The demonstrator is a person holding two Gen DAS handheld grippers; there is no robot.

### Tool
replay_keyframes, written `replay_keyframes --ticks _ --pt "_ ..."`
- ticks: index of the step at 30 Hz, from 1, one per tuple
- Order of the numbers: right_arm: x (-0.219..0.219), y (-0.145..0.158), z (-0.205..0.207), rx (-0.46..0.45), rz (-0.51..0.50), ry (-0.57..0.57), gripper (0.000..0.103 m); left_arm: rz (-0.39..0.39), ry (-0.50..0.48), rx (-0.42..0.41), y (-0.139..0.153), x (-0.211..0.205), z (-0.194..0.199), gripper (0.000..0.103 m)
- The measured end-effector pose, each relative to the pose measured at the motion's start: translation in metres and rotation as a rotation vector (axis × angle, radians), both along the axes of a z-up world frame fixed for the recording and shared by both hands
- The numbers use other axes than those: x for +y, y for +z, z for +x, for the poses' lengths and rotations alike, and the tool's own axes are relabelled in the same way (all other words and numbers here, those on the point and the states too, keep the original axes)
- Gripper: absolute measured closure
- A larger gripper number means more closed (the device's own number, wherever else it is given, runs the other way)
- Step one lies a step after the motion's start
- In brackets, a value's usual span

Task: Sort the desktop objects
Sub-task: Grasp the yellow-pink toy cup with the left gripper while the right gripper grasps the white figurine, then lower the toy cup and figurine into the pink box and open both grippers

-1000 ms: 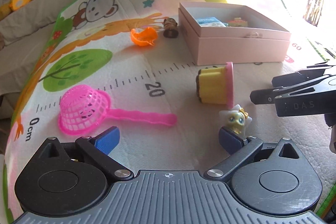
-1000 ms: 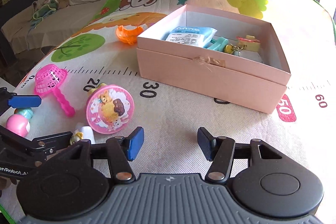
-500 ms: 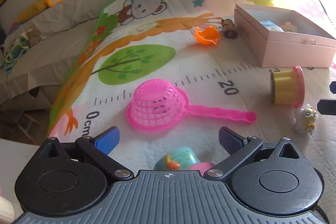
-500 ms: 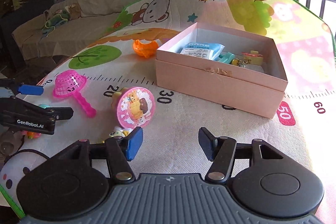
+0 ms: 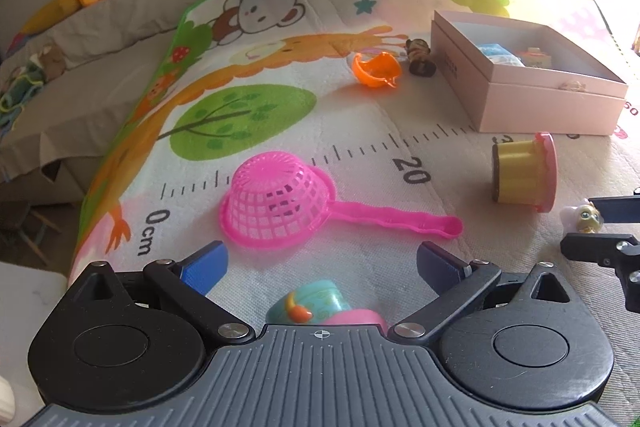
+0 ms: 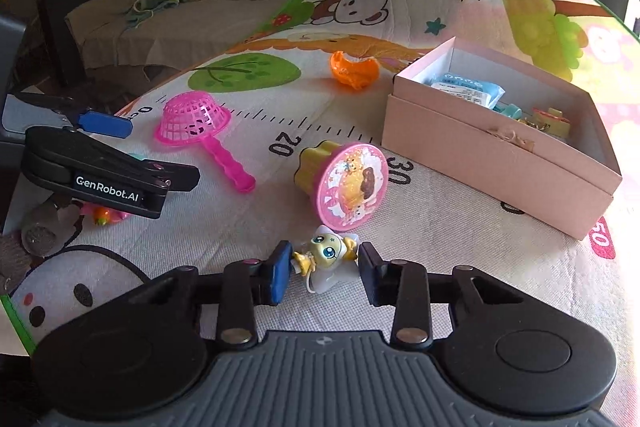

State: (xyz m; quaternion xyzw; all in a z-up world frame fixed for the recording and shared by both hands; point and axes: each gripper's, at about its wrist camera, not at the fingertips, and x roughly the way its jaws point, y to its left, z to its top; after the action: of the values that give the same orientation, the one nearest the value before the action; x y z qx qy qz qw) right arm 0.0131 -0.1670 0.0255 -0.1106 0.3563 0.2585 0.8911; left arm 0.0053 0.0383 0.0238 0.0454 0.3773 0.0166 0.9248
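Figurine (image 6: 326, 257), small, pale yellow, big blue eyes, white star-shaped base, lies on the play mat (image 6: 460, 251) between the blue pads of the right hand-held gripper (image 6: 324, 269). Jaws closing around it; left pad looks to touch its side, right pad just beside it, a sliver of gap visible. Judged light, hard plastic, smooth and knobbly, likely to twist or pop out under an off-centre pinch; best taken across the round head. Pink-lidded yellow tub (image 6: 342, 183) lies on its side just beyond. Pink box (image 6: 492, 163), open, sits farther right. Left hand-held gripper (image 5: 320, 265) wide, empty, above a teal toy (image 5: 310, 303).
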Motion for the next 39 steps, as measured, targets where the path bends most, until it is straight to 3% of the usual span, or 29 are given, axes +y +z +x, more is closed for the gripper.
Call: replay_keyframes --ticks 3,9,14,16,18,22,25,28,32,35,37,39 --pt "-0.027 0.004 -0.002 -0.005 0.007 -0.061 0.067 -0.015 -0.035 -0.009 0.004 -0.011 -0.001 0.000" --pt "-0.073 0.009 -0.006 -0.022 0.027 -0.172 0.067 -0.137 -0.208 -0.036 0.010 -0.047 0.005 0.000" --pt "-0.092 0.010 -0.009 -0.017 0.062 -0.201 0.067 -0.116 -0.199 -0.004 0.005 -0.083 0.039 0.003" --pt "-0.097 0.012 -0.012 -0.014 0.074 -0.197 0.067 -0.111 -0.217 0.017 0.005 -0.092 0.047 0.016" --pt "-0.099 0.013 -0.015 -0.012 0.083 -0.190 0.067 -0.104 -0.234 0.028 0.004 -0.099 0.051 0.041" --pt "-0.104 0.022 -0.018 -0.010 0.109 -0.166 0.067 -0.089 -0.274 -0.015 0.010 -0.103 0.041 0.056" --pt "-0.111 0.048 -0.015 -0.050 0.147 -0.147 0.067 -0.124 -0.336 -0.079 0.039 -0.107 0.033 0.056" --pt "-0.117 0.090 0.003 -0.151 0.170 -0.151 0.067 -0.129 -0.385 -0.187 0.075 -0.117 0.038 0.056" --pt "-0.120 0.124 0.049 -0.259 0.172 -0.193 0.067 -0.135 -0.424 -0.297 0.108 -0.142 0.076 0.055" --pt "-0.121 0.124 0.093 -0.255 0.162 -0.242 0.063 -0.115 -0.400 -0.281 0.109 -0.152 0.113 0.030" --pt "-0.124 0.116 0.110 -0.223 0.156 -0.270 0.062 -0.080 -0.346 -0.259 0.101 -0.144 0.117 0.025" --pt "-0.128 0.105 0.116 -0.194 0.157 -0.274 0.062 -0.072 -0.326 -0.227 0.088 -0.132 0.109 0.013"
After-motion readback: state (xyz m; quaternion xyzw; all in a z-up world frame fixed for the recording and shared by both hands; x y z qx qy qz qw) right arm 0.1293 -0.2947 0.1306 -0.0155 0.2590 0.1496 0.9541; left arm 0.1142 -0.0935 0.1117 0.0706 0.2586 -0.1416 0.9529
